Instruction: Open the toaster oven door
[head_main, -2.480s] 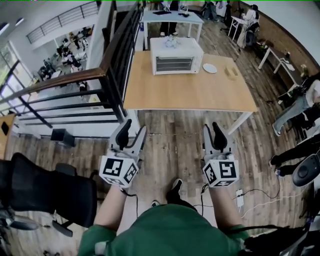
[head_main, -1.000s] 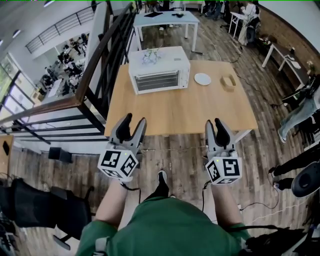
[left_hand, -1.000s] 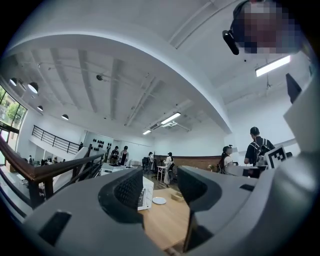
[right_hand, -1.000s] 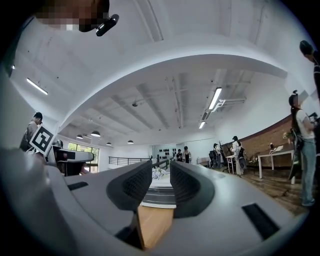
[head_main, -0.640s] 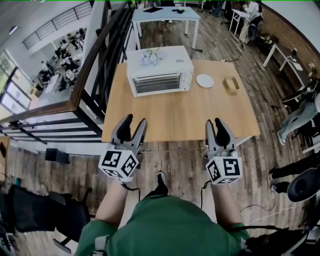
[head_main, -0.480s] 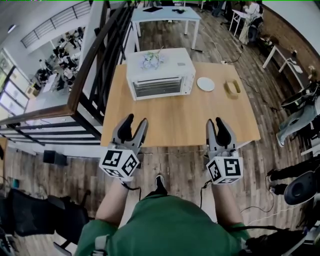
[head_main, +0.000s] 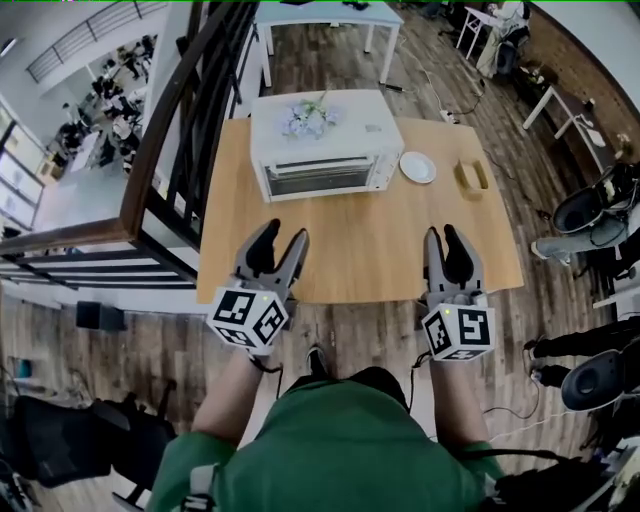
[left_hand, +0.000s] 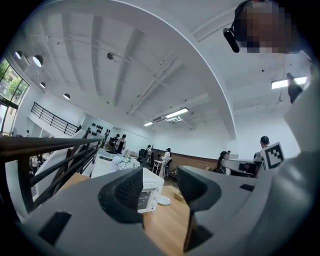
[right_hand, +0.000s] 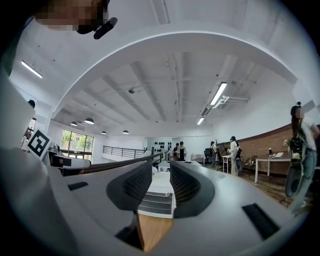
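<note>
Wooden table (head_main: 370, 245) carries toaster oven (head_main: 322, 130), door (head_main: 318, 178) closed; left gripper (head_main: 284, 234) and right gripper (head_main: 443, 232) both gape, empty. Risk: unbraced pull drags oven.

No readable text, labels or numbers — marker patterns only

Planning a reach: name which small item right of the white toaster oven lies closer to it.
The round white plate; it lies just beside the white toaster oven, while the tan rectangular tray sits farther right.
</note>
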